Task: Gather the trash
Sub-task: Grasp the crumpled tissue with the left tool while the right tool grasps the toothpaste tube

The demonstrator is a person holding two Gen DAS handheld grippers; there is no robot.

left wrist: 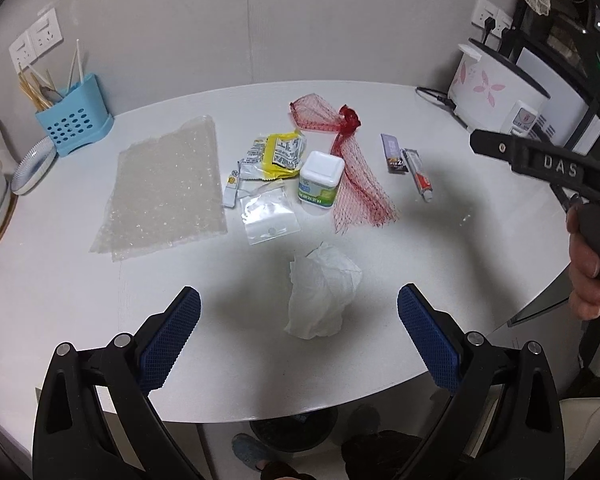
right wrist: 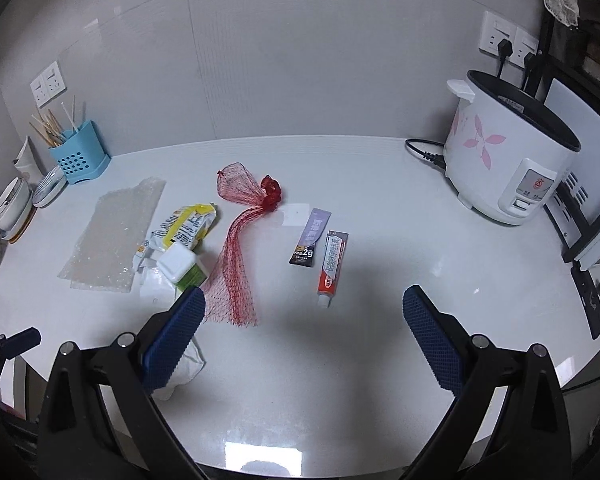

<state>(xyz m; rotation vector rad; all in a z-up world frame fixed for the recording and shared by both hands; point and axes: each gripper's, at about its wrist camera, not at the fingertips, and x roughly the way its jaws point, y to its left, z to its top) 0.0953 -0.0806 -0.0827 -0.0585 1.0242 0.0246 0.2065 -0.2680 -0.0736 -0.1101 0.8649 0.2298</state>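
Note:
Trash lies scattered on the white table (left wrist: 460,240). A crumpled white tissue (left wrist: 322,290) sits just ahead of my open left gripper (left wrist: 299,338), between its blue pads. Farther back are bubble wrap (left wrist: 166,184), a yellow wrapper (left wrist: 278,154), a clear zip bag (left wrist: 268,214), a white-lidded tub (left wrist: 322,180), a red mesh net (left wrist: 352,168), a purple sachet (left wrist: 392,154) and a small tube (left wrist: 418,174). My right gripper (right wrist: 304,336) hovers open and empty, short of the tube (right wrist: 332,264), sachet (right wrist: 311,238) and net (right wrist: 236,256). The tissue (right wrist: 186,364) is partly hidden behind its left finger.
A blue utensil holder (left wrist: 74,118) and stacked dishes (left wrist: 32,164) stand at the back left. A white rice cooker (right wrist: 508,164) with its cord sits at the back right. A person's hand (left wrist: 592,268) holds the right gripper's handle. A dark bin (left wrist: 294,428) shows below the table edge.

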